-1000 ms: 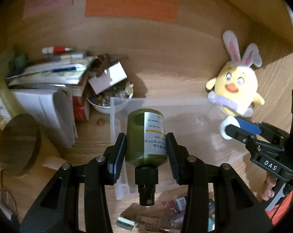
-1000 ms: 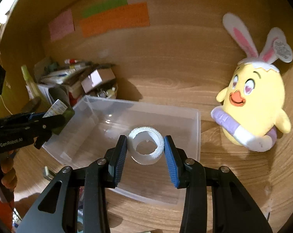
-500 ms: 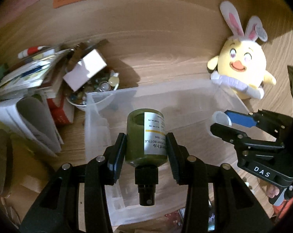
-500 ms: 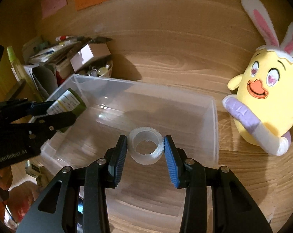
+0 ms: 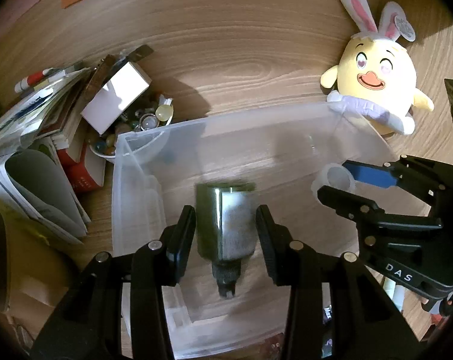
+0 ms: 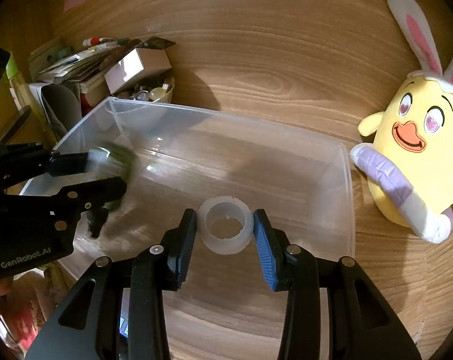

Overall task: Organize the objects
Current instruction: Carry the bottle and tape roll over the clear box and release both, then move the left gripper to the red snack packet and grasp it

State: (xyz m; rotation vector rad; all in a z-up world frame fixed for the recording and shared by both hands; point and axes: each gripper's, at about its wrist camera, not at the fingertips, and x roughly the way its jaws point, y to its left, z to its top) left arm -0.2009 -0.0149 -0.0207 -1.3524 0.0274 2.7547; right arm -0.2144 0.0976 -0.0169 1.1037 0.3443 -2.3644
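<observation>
A dark green bottle [image 5: 225,225] with a white label hangs cap-down between the fingers of my left gripper [image 5: 225,231], over the left part of the clear plastic bin [image 5: 256,117]. The bottle is blurred while the fingers are sharp, and a thin gap shows on each side of it. In the right wrist view the same bottle [image 6: 115,162] is a green smear at the left gripper [image 6: 106,177]. My right gripper [image 6: 225,228] is shut on a white ribbed ring [image 6: 225,247], low over the bin's floor near its right wall [image 6: 348,195].
A yellow bunny-eared plush [image 5: 373,90] leans against the bin's far right corner. Left of the bin stand a bowl of trinkets [image 5: 106,150], a white box [image 5: 115,102] and a heap of books and papers [image 5: 40,162]. Small clutter lies near the bin's front edge.
Both grippers have come down and forward over the bin. The bottle was sharp and tight against the left pads; now it is blurred, looks smaller and sits lower between them.
</observation>
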